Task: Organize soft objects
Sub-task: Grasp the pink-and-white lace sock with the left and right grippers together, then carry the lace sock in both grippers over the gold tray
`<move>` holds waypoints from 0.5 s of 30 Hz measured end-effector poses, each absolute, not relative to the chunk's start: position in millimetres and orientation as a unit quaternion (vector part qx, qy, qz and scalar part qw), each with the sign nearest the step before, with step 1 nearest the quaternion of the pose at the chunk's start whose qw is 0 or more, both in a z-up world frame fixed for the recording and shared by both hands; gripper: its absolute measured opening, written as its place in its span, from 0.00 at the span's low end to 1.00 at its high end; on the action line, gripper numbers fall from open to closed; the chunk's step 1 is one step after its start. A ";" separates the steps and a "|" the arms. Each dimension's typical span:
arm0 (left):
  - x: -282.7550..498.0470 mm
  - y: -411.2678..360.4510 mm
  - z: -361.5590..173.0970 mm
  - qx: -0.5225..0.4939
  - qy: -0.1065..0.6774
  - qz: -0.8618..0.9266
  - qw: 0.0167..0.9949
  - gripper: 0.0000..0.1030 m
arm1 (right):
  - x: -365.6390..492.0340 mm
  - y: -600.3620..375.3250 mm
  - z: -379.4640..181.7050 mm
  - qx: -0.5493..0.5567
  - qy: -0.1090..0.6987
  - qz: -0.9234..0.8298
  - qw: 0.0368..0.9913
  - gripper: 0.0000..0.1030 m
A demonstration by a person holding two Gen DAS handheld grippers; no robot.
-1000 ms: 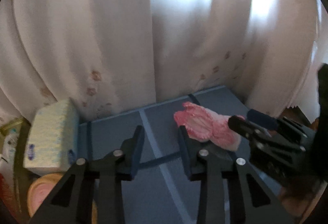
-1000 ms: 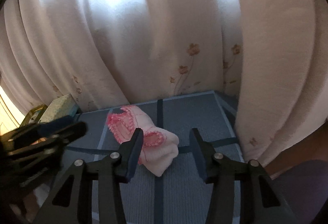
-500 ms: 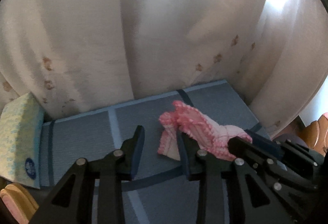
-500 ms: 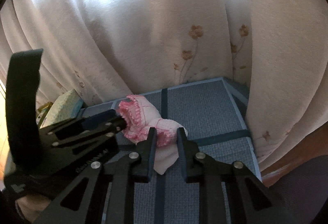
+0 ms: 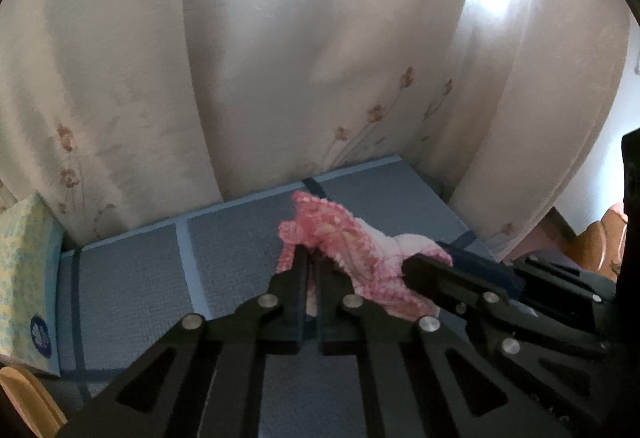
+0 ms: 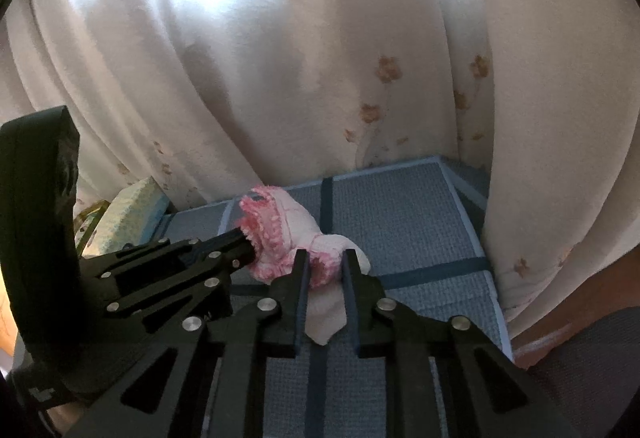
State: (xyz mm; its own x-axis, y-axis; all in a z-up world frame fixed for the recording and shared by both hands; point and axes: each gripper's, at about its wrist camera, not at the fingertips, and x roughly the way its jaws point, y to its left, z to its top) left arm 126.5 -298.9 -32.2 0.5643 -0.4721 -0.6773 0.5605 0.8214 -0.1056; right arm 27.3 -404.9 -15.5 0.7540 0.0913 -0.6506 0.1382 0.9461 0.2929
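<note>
Pink-and-white sock [image 5: 362, 256] lying on the blue mat [image 5: 132, 278], just in front of the curtain [image 5: 280, 57].
Being pinched at both ends: left gripper [image 5: 311, 262] clamping its frilly pink cuff, right gripper [image 6: 325, 270] squeezing its white toe end, both having just been closing.

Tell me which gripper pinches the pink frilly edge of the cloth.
The left gripper: it grips the cloth's pink frilled edge; the right gripper clamps the plain pale end.
</note>
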 end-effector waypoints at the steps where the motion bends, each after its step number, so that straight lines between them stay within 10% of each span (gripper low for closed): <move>1: 125.0 -295.6 -30.0 0.056 0.363 -0.296 0.882 0.00 | 25.0 -403.1 -13.6 0.160 0.344 -0.012 0.925 0.16; 15: 76.9 -241.7 13.8 0.037 0.314 -0.297 0.901 0.00 | -10.3 -371.1 19.1 0.135 0.302 0.011 0.944 0.14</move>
